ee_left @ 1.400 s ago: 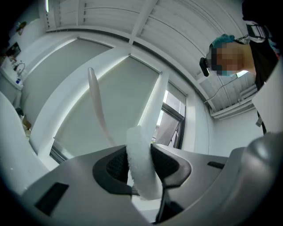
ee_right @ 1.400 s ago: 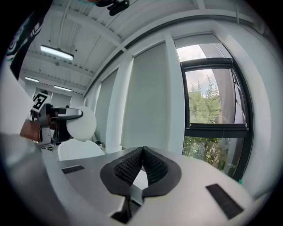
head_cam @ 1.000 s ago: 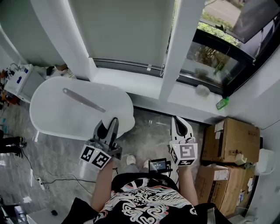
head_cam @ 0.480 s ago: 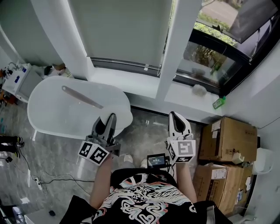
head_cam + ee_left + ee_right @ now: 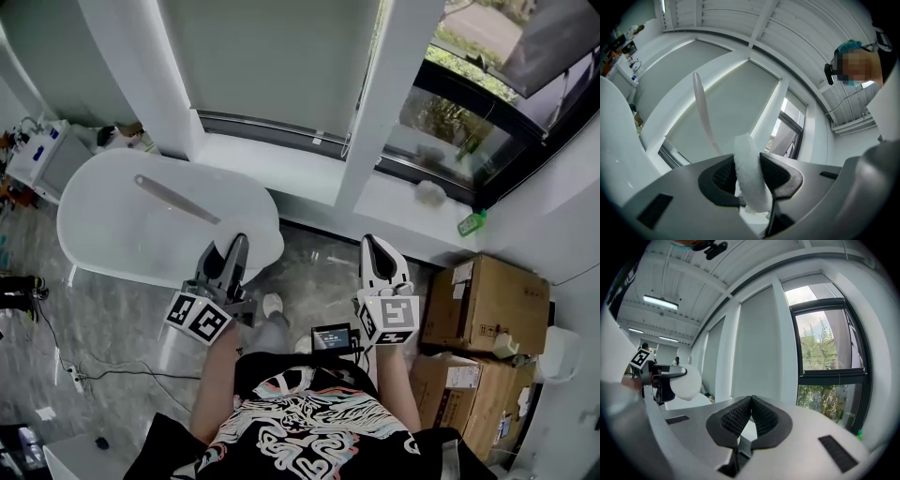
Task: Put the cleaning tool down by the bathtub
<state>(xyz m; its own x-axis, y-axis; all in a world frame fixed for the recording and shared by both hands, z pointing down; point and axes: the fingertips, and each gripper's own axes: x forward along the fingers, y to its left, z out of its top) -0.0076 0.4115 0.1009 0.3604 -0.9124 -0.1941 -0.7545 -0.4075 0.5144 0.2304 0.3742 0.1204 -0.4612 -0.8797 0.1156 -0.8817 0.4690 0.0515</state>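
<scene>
My left gripper (image 5: 234,251), centre left in the head view, is clamped on the white pad of the cleaning tool (image 5: 749,173). The tool's long handle slants toward the upper left across the bathtub (image 5: 112,239). My right gripper (image 5: 751,401) has its 2 jaws pressed together, holding nothing.

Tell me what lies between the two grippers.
In the head view, marbled floor and the person's white shoe lie between the left gripper and right gripper.
</scene>
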